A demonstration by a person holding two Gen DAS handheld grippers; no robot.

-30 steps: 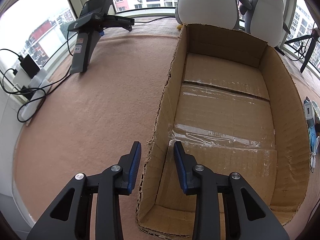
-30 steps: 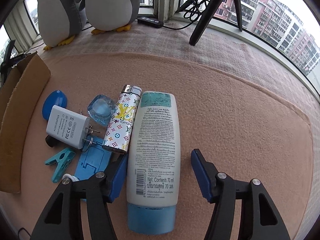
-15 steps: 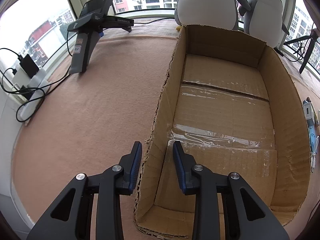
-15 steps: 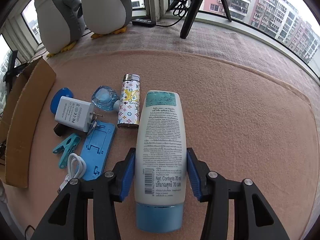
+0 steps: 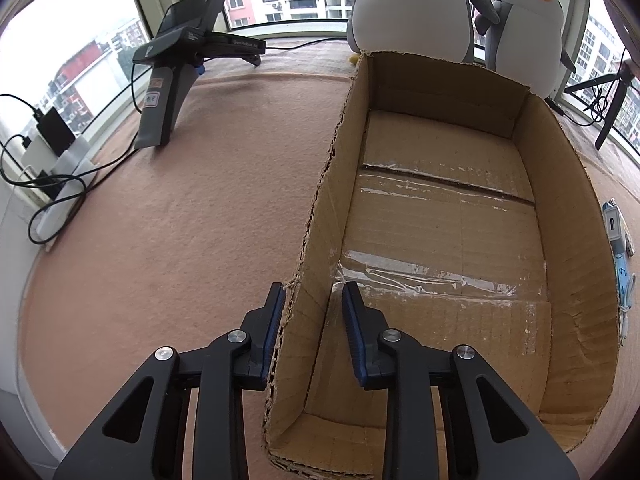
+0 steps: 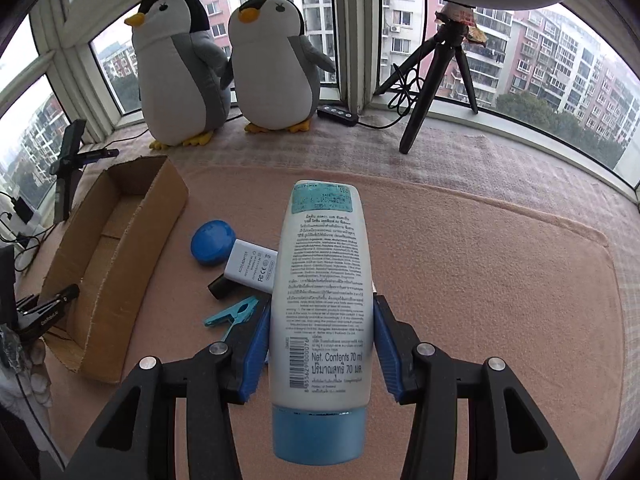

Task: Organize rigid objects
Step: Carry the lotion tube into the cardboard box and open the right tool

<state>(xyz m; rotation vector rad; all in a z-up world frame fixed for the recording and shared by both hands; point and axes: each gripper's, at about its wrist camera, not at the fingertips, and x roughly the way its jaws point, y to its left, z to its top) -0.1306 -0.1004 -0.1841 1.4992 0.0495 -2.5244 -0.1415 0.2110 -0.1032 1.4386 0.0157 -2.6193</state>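
Right wrist view: the pink felt-covered counter (image 6: 480, 264) spreads ahead of the right tool (image 6: 322, 344), and far ahead at the window stand two plush penguins (image 6: 224, 68) with a black tripod (image 6: 436, 80) off to their right. Ahead and to the left of this tool lies the open cardboard box (image 6: 120, 248), its long side running away from the camera. The right tool is clamped on a white lotion tube (image 6: 322, 292) with a blue cap, both blue pads pressed to its sides, cap end nearest the camera; the tube appears lifted above the small things behind it. Just left of the tube sit a white power adapter (image 6: 250, 266), a round blue case (image 6: 212, 242) beyond it, and a teal clothespin (image 6: 232, 312) nearer the tool's left pad.

In the left wrist view, the left tool (image 5: 312, 332) straddles the box's (image 5: 440, 240) near-left wall, one pad outside against the cardboard, the other inside with a small gap, so the jaws are parted and not squeezing. Far ahead and to the left stands a black handheld device (image 5: 176, 72) on the felt.
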